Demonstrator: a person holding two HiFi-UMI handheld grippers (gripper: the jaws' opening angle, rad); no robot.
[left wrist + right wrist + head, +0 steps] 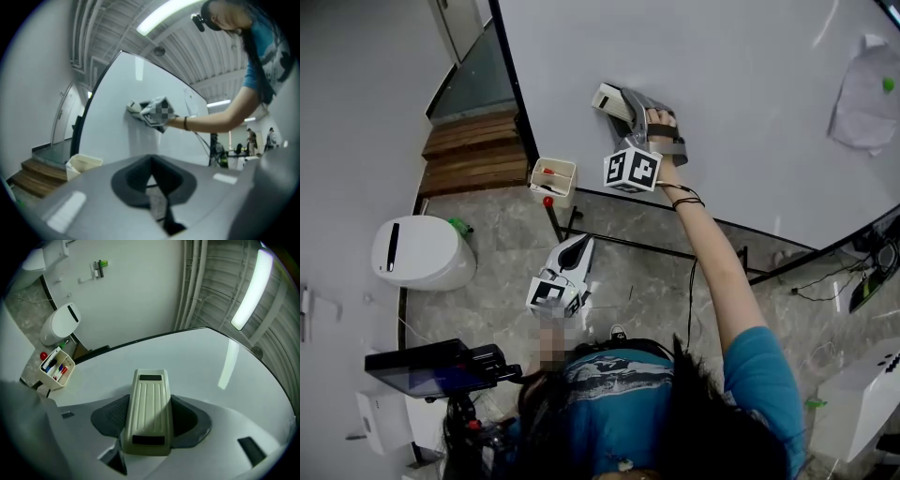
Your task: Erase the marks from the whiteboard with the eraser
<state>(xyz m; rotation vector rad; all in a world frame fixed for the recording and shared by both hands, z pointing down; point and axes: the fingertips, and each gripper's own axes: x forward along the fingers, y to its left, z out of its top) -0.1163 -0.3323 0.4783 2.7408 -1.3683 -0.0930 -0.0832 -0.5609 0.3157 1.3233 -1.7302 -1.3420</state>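
Observation:
The cream ribbed eraser (610,100) lies flat against the big whiteboard (722,94), clamped between the jaws of my right gripper (623,105). In the right gripper view the eraser (149,408) fills the gap of the right gripper (150,419), with bare whiteboard (187,362) ahead of it. I see no marks around the eraser. My left gripper (581,242) hangs low in front of the board, apart from it, jaws together and holding nothing. In the left gripper view, past the left gripper (151,178), the eraser (135,108) and the outstretched arm show on the whiteboard (112,140).
A marker tray (553,176) with red and blue pens hangs at the board's lower left corner. A sheet of paper (865,94) is pinned at the board's right. A white rounded bin (417,251), wooden steps (473,150), the board's black stand (628,246) and a tripod-mounted screen (431,366) occupy the floor.

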